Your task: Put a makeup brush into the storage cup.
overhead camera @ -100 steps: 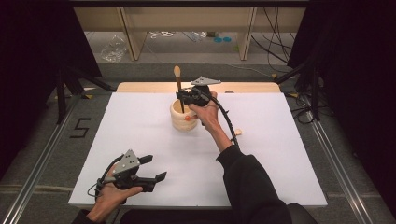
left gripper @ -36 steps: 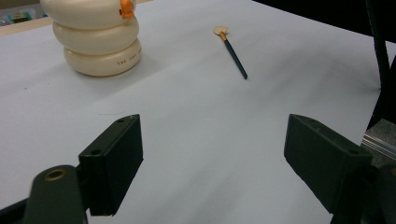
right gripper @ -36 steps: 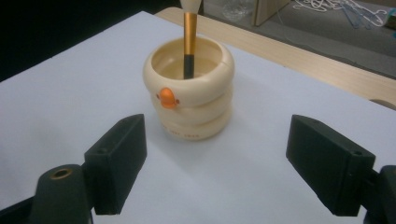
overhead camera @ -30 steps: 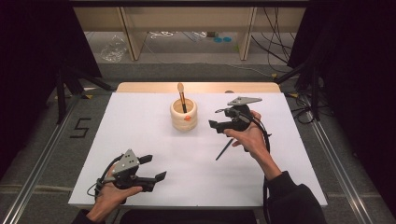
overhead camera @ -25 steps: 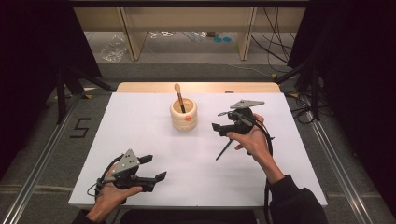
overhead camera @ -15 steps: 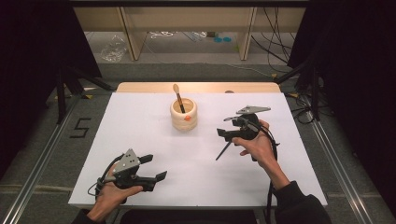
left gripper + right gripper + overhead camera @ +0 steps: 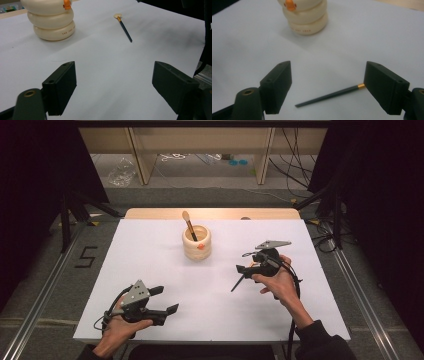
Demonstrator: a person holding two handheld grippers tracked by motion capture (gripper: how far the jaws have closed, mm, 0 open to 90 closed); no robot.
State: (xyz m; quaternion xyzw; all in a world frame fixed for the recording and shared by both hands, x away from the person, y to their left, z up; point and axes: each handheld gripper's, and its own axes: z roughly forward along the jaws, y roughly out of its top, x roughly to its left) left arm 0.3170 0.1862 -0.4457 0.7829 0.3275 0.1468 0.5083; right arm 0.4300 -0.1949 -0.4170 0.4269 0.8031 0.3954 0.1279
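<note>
A cream ring-stacked cup (image 7: pixel 196 244) with an orange mark stands mid-table, and a wooden-handled brush (image 7: pixel 188 224) leans in it. A second brush (image 7: pixel 237 282) with a dark handle lies flat to its right. My right gripper (image 7: pixel 243 261) hovers open just above that brush. In the right gripper view the dark-handled brush (image 7: pixel 329 96) lies between the jaws of the right gripper (image 7: pixel 328 75), its head hidden behind the right jaw, and the cup (image 7: pixel 305 16) stands beyond. My left gripper (image 7: pixel 165 300) rests open at the front left. From the left gripper (image 7: pixel 115 75), the cup (image 7: pixel 51 21) and the lying brush (image 7: pixel 124 27) are far ahead.
A white sheet (image 7: pixel 150 260) covers the table, with a wooden strip (image 7: pixel 150 213) along the far edge. Shelving legs and cables (image 7: pixel 300 165) stand on the floor beyond. Metal rails (image 7: pixel 360 290) run along both table sides.
The right gripper has left the cup, where it held the wooden-handled brush, and moved right and nearer, over the lying brush. The left gripper has stayed put.
</note>
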